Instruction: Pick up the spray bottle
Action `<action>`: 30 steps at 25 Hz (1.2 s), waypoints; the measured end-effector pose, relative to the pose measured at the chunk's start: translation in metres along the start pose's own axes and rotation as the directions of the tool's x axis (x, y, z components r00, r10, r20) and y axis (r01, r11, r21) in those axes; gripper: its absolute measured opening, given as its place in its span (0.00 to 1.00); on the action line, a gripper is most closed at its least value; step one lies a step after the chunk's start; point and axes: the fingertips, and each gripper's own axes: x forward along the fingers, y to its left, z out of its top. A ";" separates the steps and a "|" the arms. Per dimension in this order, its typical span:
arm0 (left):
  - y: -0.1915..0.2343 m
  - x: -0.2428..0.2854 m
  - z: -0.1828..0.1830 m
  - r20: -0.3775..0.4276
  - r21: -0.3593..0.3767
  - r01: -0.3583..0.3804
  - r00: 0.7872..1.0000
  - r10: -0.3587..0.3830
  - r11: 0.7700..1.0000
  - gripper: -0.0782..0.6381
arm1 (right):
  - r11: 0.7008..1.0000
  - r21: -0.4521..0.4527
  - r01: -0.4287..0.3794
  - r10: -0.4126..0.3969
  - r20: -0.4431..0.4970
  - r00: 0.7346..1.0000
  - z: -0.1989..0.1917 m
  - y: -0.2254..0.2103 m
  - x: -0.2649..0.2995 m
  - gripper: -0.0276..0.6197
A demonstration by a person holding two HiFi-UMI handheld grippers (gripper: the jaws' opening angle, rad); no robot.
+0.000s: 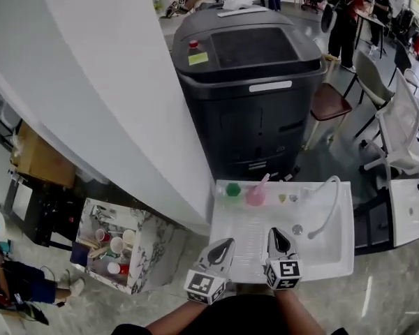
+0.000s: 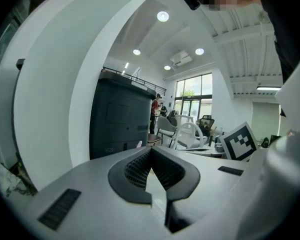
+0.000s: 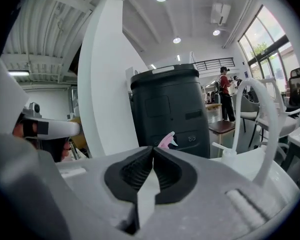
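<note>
The pink spray bottle (image 1: 256,192) stands upright at the back of the white sink unit (image 1: 335,257), beside a green object (image 1: 233,189). Both grippers hover over the unit's near edge, well short of the bottle. My left gripper (image 1: 225,245) is shut with nothing in it, and so is my right gripper (image 1: 276,233). In the right gripper view the bottle's pink top (image 3: 166,140) peeks just above the closed jaws of the right gripper (image 3: 153,149). In the left gripper view only a pink tip (image 2: 138,144) shows left of the left gripper (image 2: 151,150).
A curved white faucet (image 1: 328,208) arches over the basin at right. A tall dark grey machine (image 1: 251,82) stands behind the sink. A white curved wall (image 1: 91,82) runs along the left. A small marble table with cups (image 1: 112,246) is lower left; chairs (image 1: 398,117) stand at right.
</note>
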 end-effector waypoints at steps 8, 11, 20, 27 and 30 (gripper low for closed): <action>0.038 0.063 -0.004 -0.050 -0.035 -0.073 0.996 0.071 0.997 0.12 | 0.996 -0.062 -0.071 0.064 -0.105 0.992 -0.023 -0.040 0.099 0.20; 0.042 0.076 -0.011 -0.061 -0.072 -0.092 0.994 0.088 0.993 0.12 | 0.987 -0.124 -0.097 0.079 -0.145 0.986 -0.033 -0.047 0.128 0.25; 0.061 0.095 -0.022 -0.083 -0.138 -0.163 0.985 0.153 0.977 0.12 | 0.979 -0.149 -0.142 0.108 -0.215 0.971 -0.059 -0.059 0.191 0.31; 0.077 0.112 -0.029 -0.099 -0.156 -0.193 0.979 0.179 0.969 0.12 | 0.960 -0.211 -0.183 0.137 -0.218 0.966 -0.061 -0.054 0.216 0.34; 0.076 0.116 -0.029 -0.097 -0.159 -0.189 0.980 0.175 0.969 0.12 | 0.957 -0.223 -0.187 0.142 -0.204 0.969 -0.058 -0.053 0.222 0.34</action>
